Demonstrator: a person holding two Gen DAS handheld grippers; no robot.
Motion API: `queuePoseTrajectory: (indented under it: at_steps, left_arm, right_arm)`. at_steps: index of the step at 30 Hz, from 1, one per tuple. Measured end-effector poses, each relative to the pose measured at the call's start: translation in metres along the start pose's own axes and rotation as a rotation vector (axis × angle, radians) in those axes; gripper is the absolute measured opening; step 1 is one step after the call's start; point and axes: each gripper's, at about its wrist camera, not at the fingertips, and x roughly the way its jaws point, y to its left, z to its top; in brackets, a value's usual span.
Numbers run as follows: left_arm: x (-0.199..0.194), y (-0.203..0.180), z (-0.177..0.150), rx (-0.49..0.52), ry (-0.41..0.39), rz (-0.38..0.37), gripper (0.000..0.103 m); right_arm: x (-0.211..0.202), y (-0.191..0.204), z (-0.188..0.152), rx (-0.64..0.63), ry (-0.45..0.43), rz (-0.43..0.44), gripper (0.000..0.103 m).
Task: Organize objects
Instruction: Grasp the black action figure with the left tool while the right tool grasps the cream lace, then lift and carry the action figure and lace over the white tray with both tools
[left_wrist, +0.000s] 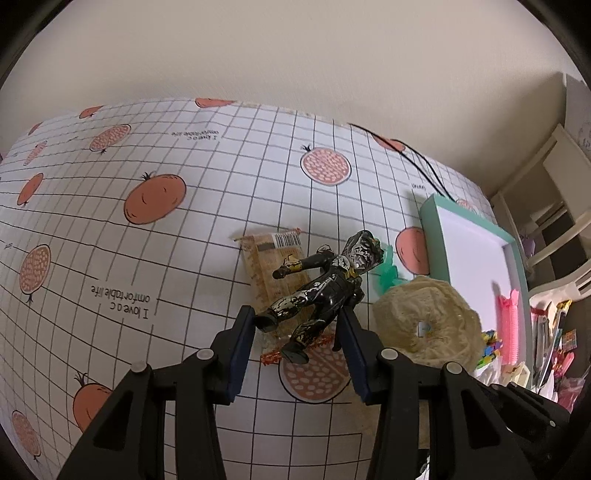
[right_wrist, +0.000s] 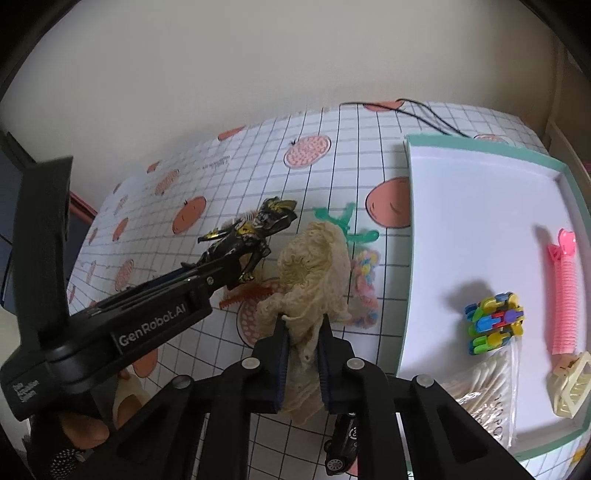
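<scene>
holding a black and silver action figure (left_wrist: 321, 291) by its legs, the left gripper (left_wrist: 297, 328) has its jaws closed partway around the toy, which is lifted above a table (left_wrist: 110, 258) covered in a white grid cloth printed with orange fruit. beneath the figure, at 11 o'clock from the gripper, lies a wrapped snack packet (left_wrist: 271, 258). the right gripper (right_wrist: 303, 354) is pinched tight on a cream crocheted doily (right_wrist: 314, 266), which hangs raised at centre view. behind the doily, at 1 o'clock, sit a green plastic toy (right_wrist: 343, 221) and a bag of pastel pieces (right_wrist: 365, 288). at 3 o'clock, a white tray with a teal rim (right_wrist: 480, 147) holds a pink ribbed tube (right_wrist: 563, 295), a multicoloured block cluster (right_wrist: 493, 323), a cream hair clip (right_wrist: 570, 384) and a clear packet (right_wrist: 487, 391). a black toy car (right_wrist: 341, 446) lies at 6 o'clock.
</scene>
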Motion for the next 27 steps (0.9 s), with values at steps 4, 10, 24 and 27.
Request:
queuePoseTrajectory:
  at_steps: [4,10,24,27]
  left_arm:
    - [-0.010,0.002,0.003,-0.017,-0.027,-0.004,0.048]
    - [-0.025,0.003,0.006,-0.039,-0.074,-0.012,0.048]
    - [-0.054,-0.020,0.010,-0.029,-0.169,-0.058,0.048]
    - [-0.057,-0.030,0.010,-0.014,-0.181,-0.066,0.048]
  right_arm:
    - [-0.011,0.000,0.002,0.006,-0.043,0.007,0.015]
    - [-0.031,0.000,0.006,0.007,-0.113,0.017,0.015]
    - [-0.071,-0.031,0.011,0.069,-0.216,-0.052,0.015]
    - [-0.079,-0.041,0.011,0.092,-0.235,-0.066,0.015]
